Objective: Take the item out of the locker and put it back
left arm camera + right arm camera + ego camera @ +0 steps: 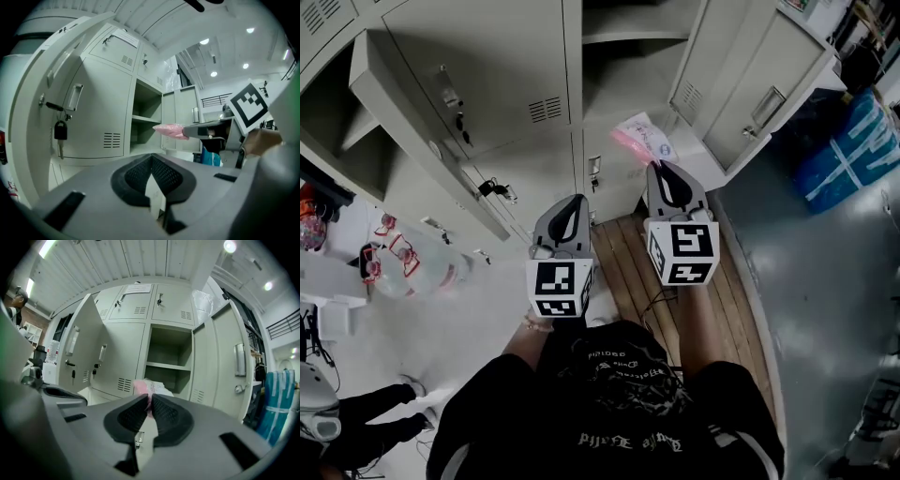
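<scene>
Pinching only a thin edge of the pink packet, the right gripper jaws hold it mid-frame, before the open locker; it may slip out or snag the shelf lip; the left gripper jaws are closed, empty.

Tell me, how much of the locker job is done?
The taking-out part looks done: the pink packet is outside the locker, and its open compartment shows only bare shelves. In hand: the right gripper is shut on the packet, holding it in front of that opening. The left gripper is shut and empty. Left to do: set the packet back on a shelf and let go.
</scene>
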`<state>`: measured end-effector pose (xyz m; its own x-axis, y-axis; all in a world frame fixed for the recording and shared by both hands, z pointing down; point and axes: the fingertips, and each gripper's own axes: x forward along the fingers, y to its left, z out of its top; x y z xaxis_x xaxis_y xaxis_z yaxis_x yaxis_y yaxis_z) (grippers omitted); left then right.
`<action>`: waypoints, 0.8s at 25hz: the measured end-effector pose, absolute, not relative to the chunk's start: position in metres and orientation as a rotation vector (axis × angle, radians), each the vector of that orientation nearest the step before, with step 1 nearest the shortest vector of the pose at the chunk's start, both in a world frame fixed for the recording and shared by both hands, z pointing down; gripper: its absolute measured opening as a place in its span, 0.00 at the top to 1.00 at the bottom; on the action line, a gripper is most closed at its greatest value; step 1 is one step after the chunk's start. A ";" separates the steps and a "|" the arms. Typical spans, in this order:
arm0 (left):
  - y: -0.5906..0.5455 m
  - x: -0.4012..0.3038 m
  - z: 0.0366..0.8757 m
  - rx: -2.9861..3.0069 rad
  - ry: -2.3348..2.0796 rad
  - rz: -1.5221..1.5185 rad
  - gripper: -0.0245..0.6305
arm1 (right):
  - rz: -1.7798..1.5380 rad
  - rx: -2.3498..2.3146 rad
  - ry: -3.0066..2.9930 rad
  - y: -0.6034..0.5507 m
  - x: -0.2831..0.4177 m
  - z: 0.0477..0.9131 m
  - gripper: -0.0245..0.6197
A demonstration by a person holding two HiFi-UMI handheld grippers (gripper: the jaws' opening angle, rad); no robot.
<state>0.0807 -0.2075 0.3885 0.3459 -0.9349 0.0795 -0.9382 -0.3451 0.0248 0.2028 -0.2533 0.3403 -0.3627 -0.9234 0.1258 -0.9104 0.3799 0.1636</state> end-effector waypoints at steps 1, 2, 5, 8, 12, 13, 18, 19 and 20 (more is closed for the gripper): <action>-0.213 0.080 0.388 2.526 -1.754 0.078 0.95 | -0.105 1.651 -2.433 -0.261 0.202 0.339 0.92; -0.218 0.081 0.388 2.530 -1.751 0.078 0.95 | -0.112 1.656 -2.426 -0.268 0.201 0.338 0.92; -0.234 0.082 0.388 2.538 -1.743 0.075 0.95 | -0.119 1.668 -2.405 -0.290 0.200 0.339 0.92; -0.250 0.078 0.384 2.530 -1.767 0.044 0.95 | -0.111 1.701 -2.390 -0.311 0.199 0.339 0.92; -0.271 0.075 0.381 2.522 -1.769 0.028 0.95 | -0.094 1.721 -2.369 -0.336 0.199 0.345 0.92; -0.276 0.074 0.382 2.519 -1.767 0.034 0.95 | -0.092 1.721 -2.365 -0.342 0.199 0.346 0.92; -0.298 0.073 0.387 2.516 -1.756 0.062 0.95 | -0.085 1.722 -2.352 -0.369 0.196 0.350 0.92; -0.302 0.074 0.387 2.519 -1.752 0.070 0.95 | -0.083 1.723 -2.349 -0.375 0.195 0.351 0.92; -0.306 0.074 0.387 2.522 -1.749 0.075 0.95 | -0.082 1.722 -2.345 -0.380 0.195 0.353 0.92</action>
